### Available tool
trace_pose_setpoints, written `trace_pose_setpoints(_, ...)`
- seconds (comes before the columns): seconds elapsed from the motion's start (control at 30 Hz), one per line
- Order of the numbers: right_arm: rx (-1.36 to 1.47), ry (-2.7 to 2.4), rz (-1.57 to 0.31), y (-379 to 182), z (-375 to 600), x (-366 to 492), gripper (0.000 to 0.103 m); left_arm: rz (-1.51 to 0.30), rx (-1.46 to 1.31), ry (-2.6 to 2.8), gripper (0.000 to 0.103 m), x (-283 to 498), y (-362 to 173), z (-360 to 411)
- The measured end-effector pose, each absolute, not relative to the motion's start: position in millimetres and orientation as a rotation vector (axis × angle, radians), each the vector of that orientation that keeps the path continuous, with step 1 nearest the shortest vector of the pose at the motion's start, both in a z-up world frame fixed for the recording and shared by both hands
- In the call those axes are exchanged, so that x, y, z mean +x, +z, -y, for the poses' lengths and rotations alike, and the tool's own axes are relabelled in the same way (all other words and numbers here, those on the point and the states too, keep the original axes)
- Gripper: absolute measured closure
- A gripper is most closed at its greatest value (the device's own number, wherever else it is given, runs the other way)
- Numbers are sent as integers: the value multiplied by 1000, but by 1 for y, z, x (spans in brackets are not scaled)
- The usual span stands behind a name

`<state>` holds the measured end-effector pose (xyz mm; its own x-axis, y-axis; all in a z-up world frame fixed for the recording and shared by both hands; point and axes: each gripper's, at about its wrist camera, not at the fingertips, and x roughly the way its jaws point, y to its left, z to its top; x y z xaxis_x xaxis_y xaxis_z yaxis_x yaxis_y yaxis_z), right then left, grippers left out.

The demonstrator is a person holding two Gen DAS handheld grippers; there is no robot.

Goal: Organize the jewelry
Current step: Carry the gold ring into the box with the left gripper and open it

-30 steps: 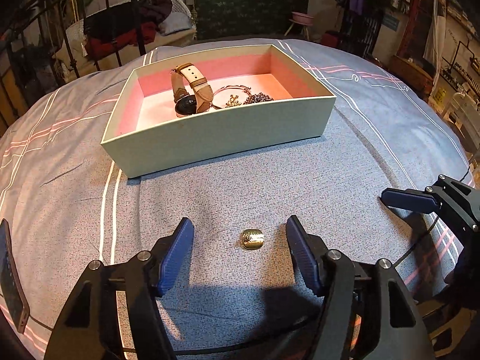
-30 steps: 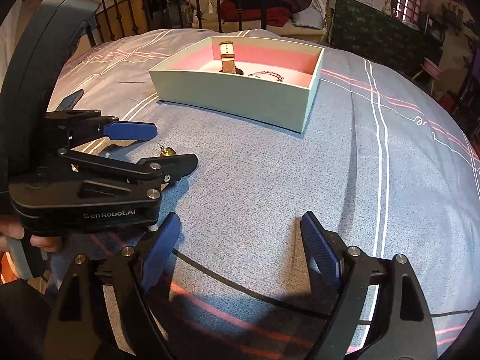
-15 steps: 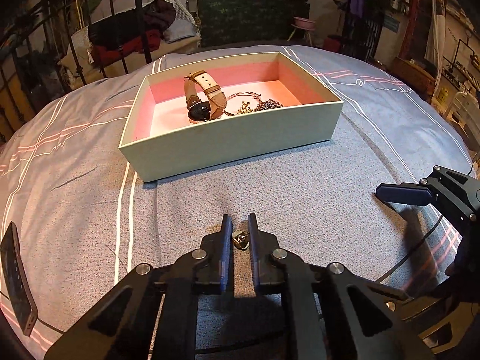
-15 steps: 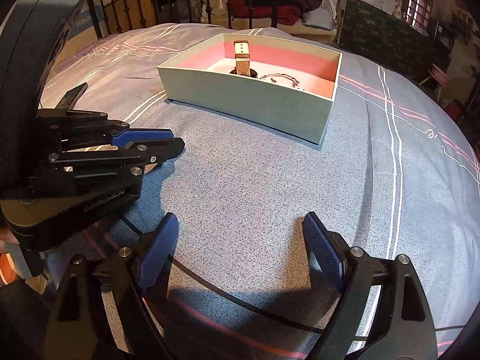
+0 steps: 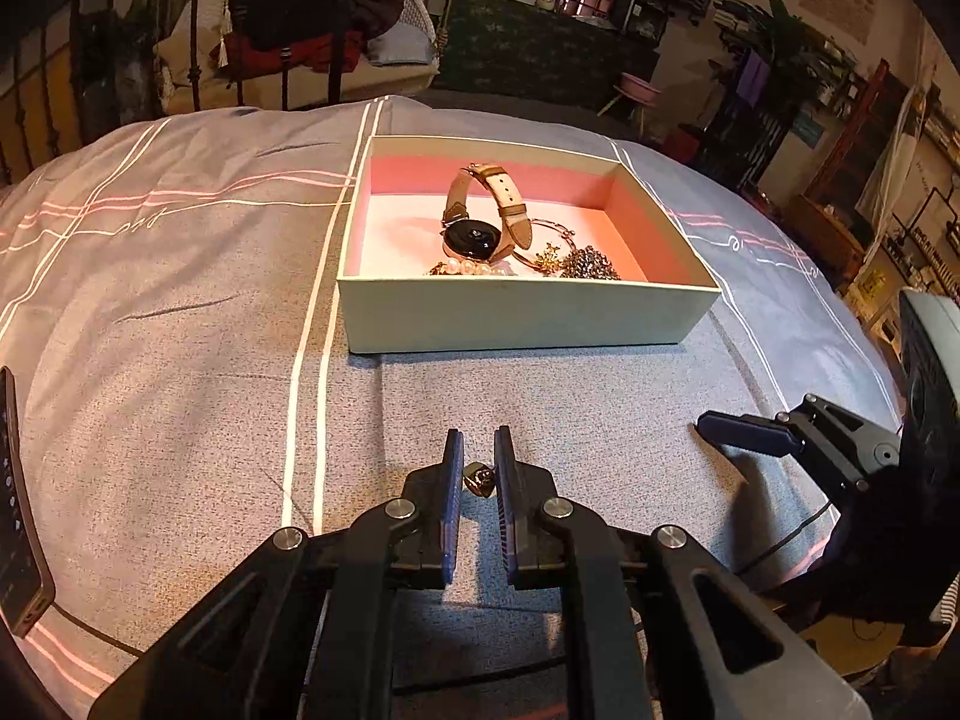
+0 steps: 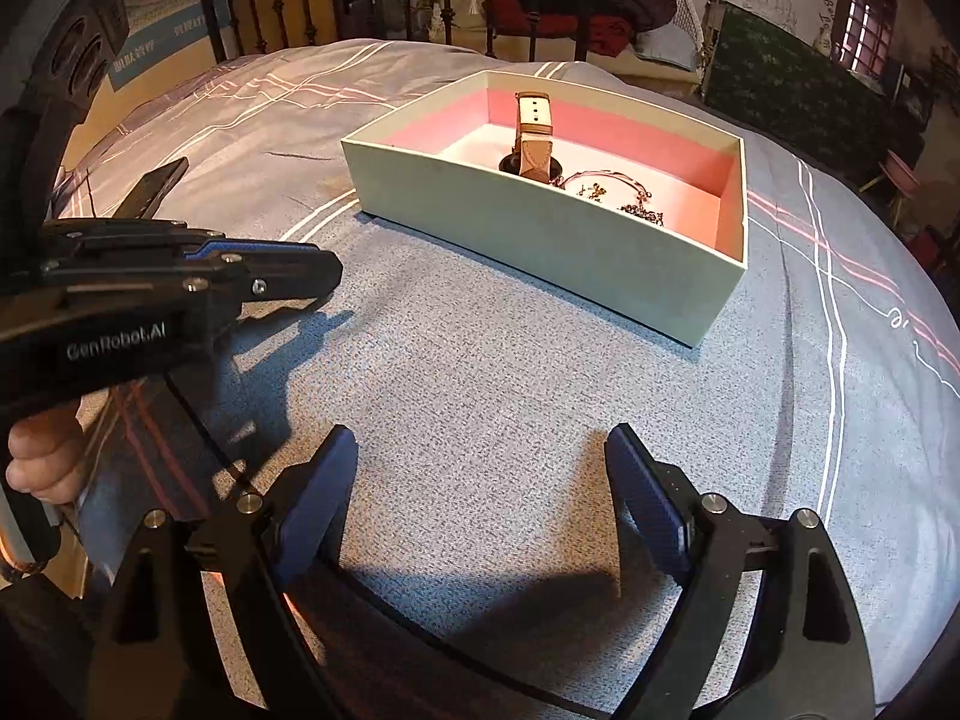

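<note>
While I look through the left wrist camera, I see a small gold ring [image 5: 480, 478] pinched between the two blue pads of my left claw [image 5: 478, 468]. It sits near the tips of the fingers, and the grey bedspread [image 5: 180, 360] is seen behind it; I cannot tell whether it touches the cloth. The ring is too small for me to say which way it faces, and it has no clear long side. The left claw is pressed almost together on it and points down and forward toward the pale green box [image 5: 528, 315], which stands well apart from it, further up the bed.

The box is long from left to right in this view, with a pink inside. In it a watch [image 5: 480, 234] with a beige strap stands on its side, its dark face toward the near wall, and just beside it lie pearls [image 5: 462, 267] and a dark beaded piece [image 5: 591, 264].

My right claw [image 6: 480, 474] is spread wide with nothing between the fingers, tilted down over the bare bedspread. In its view the left claw comes in from the left edge, with the fingers of a hand [image 6: 42, 462] under it. A phone [image 5: 15, 510] lies at the left edge of the bed.
</note>
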<state>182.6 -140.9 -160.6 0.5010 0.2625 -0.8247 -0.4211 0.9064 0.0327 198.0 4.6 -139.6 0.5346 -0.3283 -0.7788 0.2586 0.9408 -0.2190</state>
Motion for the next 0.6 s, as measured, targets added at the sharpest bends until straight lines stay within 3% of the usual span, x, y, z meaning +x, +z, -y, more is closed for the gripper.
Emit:
trace_pose_setpoints(0.07,-165,439,-959,-160,142,180,42,-948,-105,-350,93,199,-138,-8)
trace_pose_setpoints(0.13,-139,459,-957,-157,142,179,91,-950,-120,-349,93,200,-138,-9)
trace_pose_setpoints(0.17,-123,473,-962,-156,144,179,96,-952,-125,-350,93,200,-137,-9)
trace_pose_setpoints(0.6,-92,404,-813,-105,157,203,97,-845,-50,-365,93,232,-91,20)
